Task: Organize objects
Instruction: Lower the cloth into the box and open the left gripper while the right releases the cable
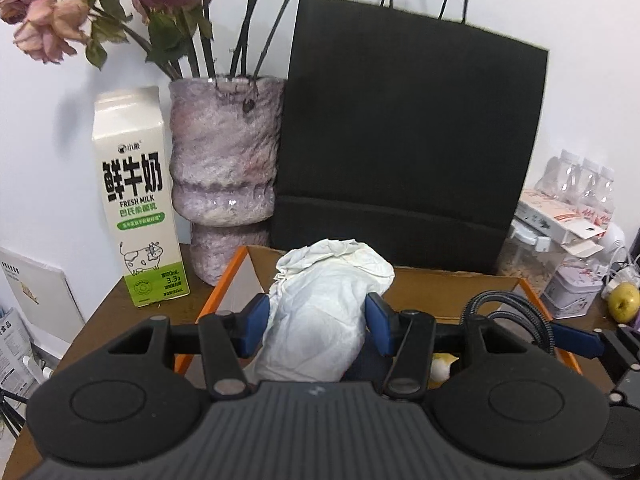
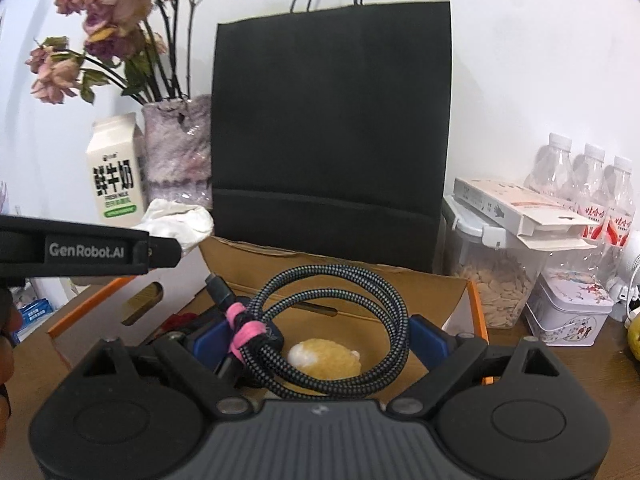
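Note:
My left gripper (image 1: 318,322) is shut on a crumpled white cloth (image 1: 324,312) and holds it above the open cardboard box (image 1: 436,284) with orange edges. The cloth also shows in the right wrist view (image 2: 180,222), beside the left gripper's black body. My right gripper (image 2: 316,340) is shut on a coiled braided cable (image 2: 332,312) tied with a pink strap, held over the same box (image 2: 400,280). A yellow and white plush toy (image 2: 326,358) lies in the box under the cable.
A black paper bag (image 2: 332,128) stands behind the box. A milk carton (image 1: 136,200) and a vase (image 1: 224,176) of dried flowers stand at the left. At the right are a seed container (image 2: 492,276), a tin (image 2: 568,316), bottles (image 2: 592,192) and a yellow fruit (image 1: 624,300).

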A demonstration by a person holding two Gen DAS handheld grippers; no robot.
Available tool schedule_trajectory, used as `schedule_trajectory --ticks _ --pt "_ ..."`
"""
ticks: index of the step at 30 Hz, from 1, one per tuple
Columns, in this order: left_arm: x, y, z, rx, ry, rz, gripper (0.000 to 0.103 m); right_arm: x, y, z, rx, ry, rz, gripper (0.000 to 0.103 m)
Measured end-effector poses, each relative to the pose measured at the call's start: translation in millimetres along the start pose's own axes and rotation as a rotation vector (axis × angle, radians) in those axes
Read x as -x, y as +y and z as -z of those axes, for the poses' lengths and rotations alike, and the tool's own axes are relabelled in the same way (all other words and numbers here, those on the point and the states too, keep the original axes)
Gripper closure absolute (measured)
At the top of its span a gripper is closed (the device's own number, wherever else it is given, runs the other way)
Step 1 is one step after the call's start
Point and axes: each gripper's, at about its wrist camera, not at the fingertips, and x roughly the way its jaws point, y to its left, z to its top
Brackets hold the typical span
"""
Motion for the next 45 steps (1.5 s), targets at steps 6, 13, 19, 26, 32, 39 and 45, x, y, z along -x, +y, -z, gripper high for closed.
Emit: schedule_trajectory --ticks 6,13,19,26,32,39,45 --pt "-12 2 6 -0.002 0.014 -0.02 0.012 -11 -5 3 -0.014 0.025 0.016 0.01" --pt "-8 0 8 0.0 -0.004 -0.021 0.0 -12 -7 5 -0.018 0.046 0.037 0.0" --pt "-9 1 8 0.001 0.003 -0.026 0.0 -12 -5 6 -0.011 0.052 0.036 0.0" --pt "-3 0 10 -0.007 -0.006 -0.016 0.0 -5 -3 5 -0.006 0.038 0.028 0.0" --pt "7 1 12 -0.015 -0.01 -0.016 0.0 2 1 5 -0.001 0.028 0.021 0.0" --pt "33 2 19 -0.032 -0.027 -0.009 0.0 20 4 11 0.013 0.016 0.026 0.0" --pt "59 5 28 -0.035 -0.044 0.006 0.0 41 9 19 0.022 0.006 0.022 0.0"
